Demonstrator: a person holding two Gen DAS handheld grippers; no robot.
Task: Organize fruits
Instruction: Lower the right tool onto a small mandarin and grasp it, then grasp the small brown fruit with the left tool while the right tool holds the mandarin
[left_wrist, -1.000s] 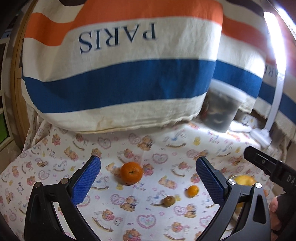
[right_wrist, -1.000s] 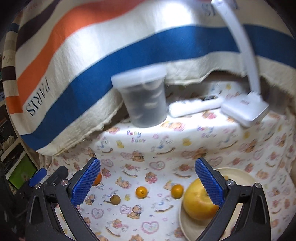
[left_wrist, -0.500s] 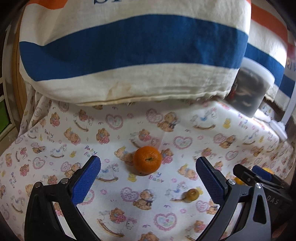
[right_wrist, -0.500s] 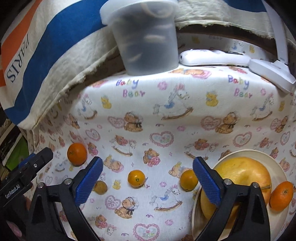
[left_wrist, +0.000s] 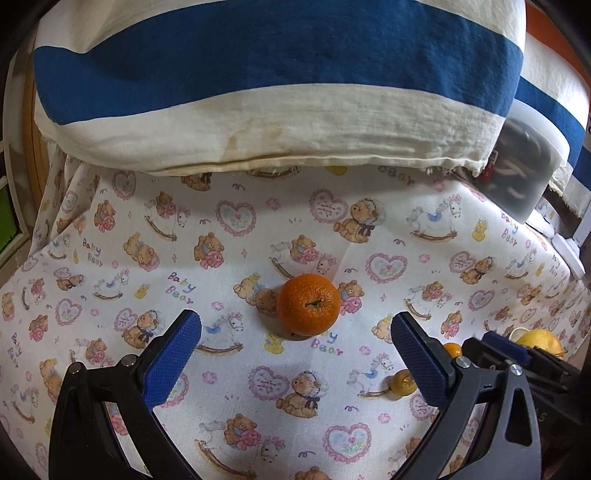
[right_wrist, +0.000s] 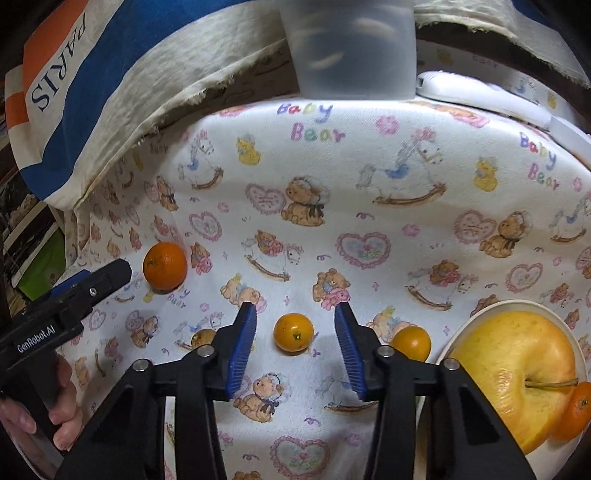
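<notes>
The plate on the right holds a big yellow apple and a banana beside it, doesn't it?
Not quite. The right wrist view shows the plate holding the yellow apple with a small orange citrus fruit beside it, not a banana.

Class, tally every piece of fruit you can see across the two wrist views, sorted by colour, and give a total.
Orange: 4 (large mandarin, small fruit between the right gripper's fingers, small fruit beside the plate, mandarin on the plate)
Yellow: 1 (apple on the plate)
Brownish: 1 (small fruit)
Total: 6
</notes>
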